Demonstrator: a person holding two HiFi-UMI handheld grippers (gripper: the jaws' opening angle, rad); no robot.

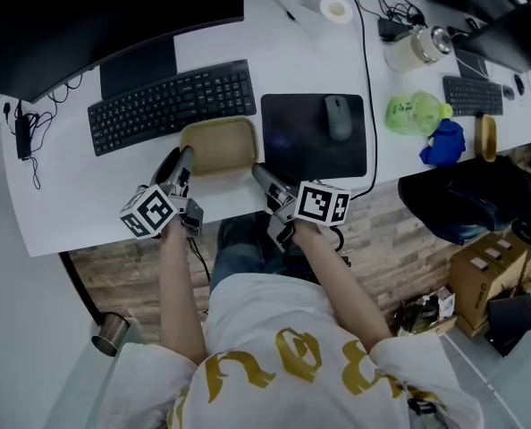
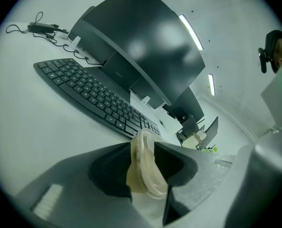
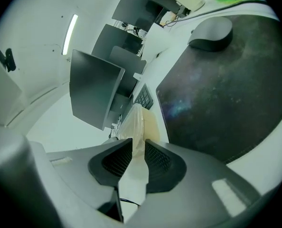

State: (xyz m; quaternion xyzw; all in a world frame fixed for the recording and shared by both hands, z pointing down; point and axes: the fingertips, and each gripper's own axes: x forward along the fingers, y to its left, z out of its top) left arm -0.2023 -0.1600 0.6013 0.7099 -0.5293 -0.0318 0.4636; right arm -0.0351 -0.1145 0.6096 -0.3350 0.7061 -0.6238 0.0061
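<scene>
Left gripper (image 1: 180, 161) and right gripper (image 1: 260, 175) each clamp a rim of the shallow tan plastic tray (image 1: 217, 147). It is hemmed between black keyboard (image 1: 172, 104) and black mouse pad (image 1: 312, 141), near the front edge of the white desk (image 1: 78, 206). Tray underside is hidden.

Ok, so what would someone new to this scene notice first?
The eye lands on the beige plastic container near the front edge of the white desk, just before the black keyboard. The left hand-held gripper is clamped on its left rim and the right hand-held gripper on its right rim. Beside it lies a dark mouse pad carrying a grey mouse, and further right a bright green bag stands out.
</scene>
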